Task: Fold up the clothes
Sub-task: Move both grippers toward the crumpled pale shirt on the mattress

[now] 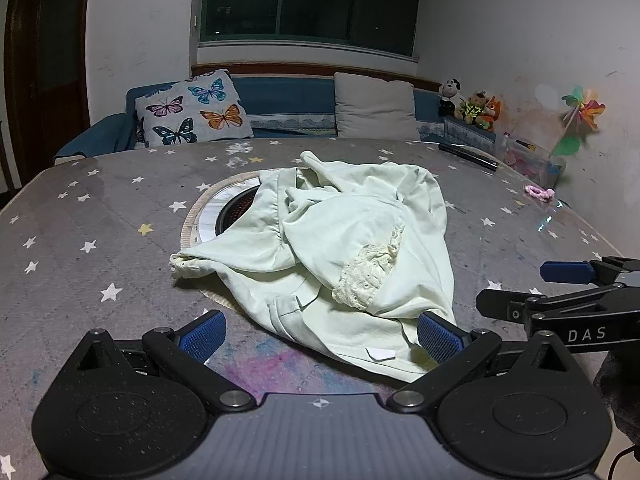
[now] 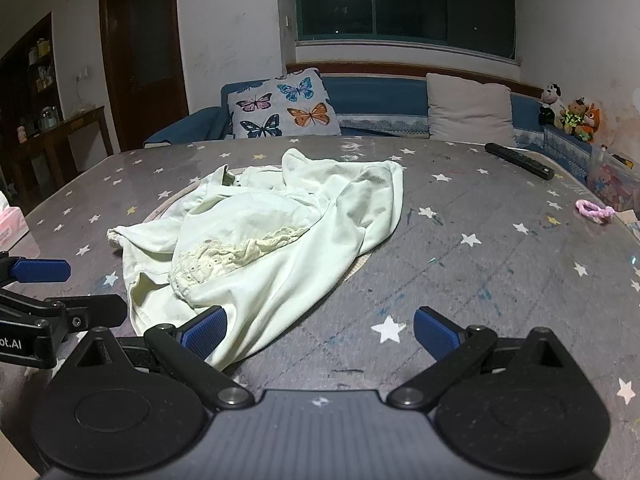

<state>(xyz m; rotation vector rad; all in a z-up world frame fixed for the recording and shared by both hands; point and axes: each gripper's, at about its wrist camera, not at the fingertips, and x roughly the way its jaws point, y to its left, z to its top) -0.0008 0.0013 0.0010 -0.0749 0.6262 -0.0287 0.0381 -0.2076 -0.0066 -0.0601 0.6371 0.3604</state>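
Note:
A pale green garment with cream lace trim lies crumpled in a heap on the grey star-patterned table. My left gripper is open just before its near hem, the cloth lying between the blue pads without being pinched. In the right wrist view the same garment sits left of centre. My right gripper is open over its near right corner, the left pad beside the cloth and the right pad over bare table. Each gripper shows at the edge of the other's view.
A round woven mat with a dark centre lies partly under the garment. A black remote and a pink hair tie lie at the far right. A tissue box sits at the left edge. A blue sofa with cushions stands behind.

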